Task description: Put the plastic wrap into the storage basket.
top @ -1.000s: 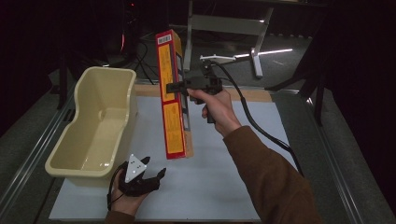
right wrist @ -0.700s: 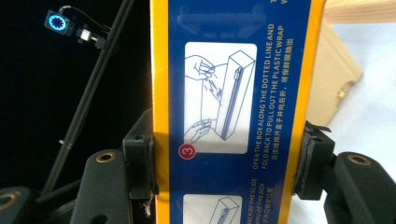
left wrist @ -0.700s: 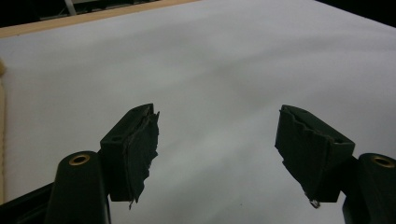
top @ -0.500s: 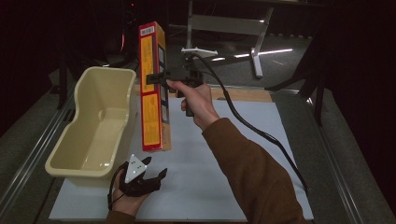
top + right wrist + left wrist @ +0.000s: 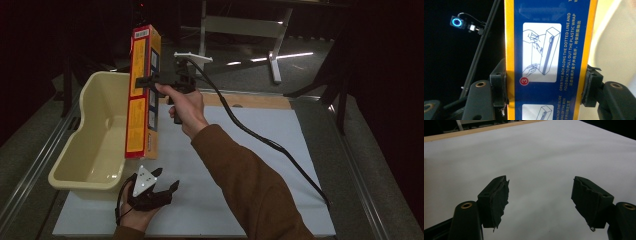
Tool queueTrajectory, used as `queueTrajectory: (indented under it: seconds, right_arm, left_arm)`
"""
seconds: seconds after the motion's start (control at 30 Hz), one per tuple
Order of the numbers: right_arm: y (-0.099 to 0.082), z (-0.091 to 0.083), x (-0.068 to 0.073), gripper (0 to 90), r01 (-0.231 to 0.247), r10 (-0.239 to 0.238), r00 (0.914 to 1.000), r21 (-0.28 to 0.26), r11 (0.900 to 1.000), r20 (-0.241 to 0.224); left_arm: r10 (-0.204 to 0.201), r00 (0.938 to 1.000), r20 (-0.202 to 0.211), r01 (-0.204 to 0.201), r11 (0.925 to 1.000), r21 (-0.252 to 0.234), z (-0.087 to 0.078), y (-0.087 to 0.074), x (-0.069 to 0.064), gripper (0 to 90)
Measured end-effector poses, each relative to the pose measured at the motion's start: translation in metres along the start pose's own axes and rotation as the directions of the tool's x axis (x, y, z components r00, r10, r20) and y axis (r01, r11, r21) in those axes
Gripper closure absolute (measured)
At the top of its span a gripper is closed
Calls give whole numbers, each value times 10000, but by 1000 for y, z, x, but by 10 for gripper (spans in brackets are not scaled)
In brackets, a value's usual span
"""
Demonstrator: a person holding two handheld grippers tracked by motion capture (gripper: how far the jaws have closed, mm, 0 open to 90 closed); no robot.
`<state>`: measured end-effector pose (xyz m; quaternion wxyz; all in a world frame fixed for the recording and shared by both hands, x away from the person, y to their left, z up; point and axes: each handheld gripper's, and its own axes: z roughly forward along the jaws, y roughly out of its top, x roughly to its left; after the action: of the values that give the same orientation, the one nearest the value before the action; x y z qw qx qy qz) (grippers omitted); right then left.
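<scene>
White mat (image 5: 260,165) covers most of the table, with a cream tub (image 5: 95,145) along its left edge. The tall yellow plastic wrap box (image 5: 141,90) hangs upright over the tub's right rim, pinched across its width by the right gripper (image 5: 150,81). The left gripper (image 5: 165,180), near the front edge, is spread wide with nothing in it.

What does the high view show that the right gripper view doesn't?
High view: the whole box held upright over the tub, the left claw open on the white mat, and the person's sleeve. Right gripper view: the box's printed opening instructions and a ringed light. Both: the right claw clamped on the box.
</scene>
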<state>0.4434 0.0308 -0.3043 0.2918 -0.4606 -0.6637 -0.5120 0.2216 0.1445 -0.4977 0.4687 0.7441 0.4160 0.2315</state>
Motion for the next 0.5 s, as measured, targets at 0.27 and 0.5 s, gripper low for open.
queueTrajectory:
  seconds: [0.27,0.5]
  right_arm:
    - [-4,30,14,389,85,-84,9999,124,9999,-101]
    - [-6,54,12,389,-624,620,9978,-136,9980,-248]
  left_arm:
    - [-63,10000,59,64,9999,-87,-1,0,-1,292]
    - [15,9999,118,-12,9998,-204,-4,-1,-3,291]
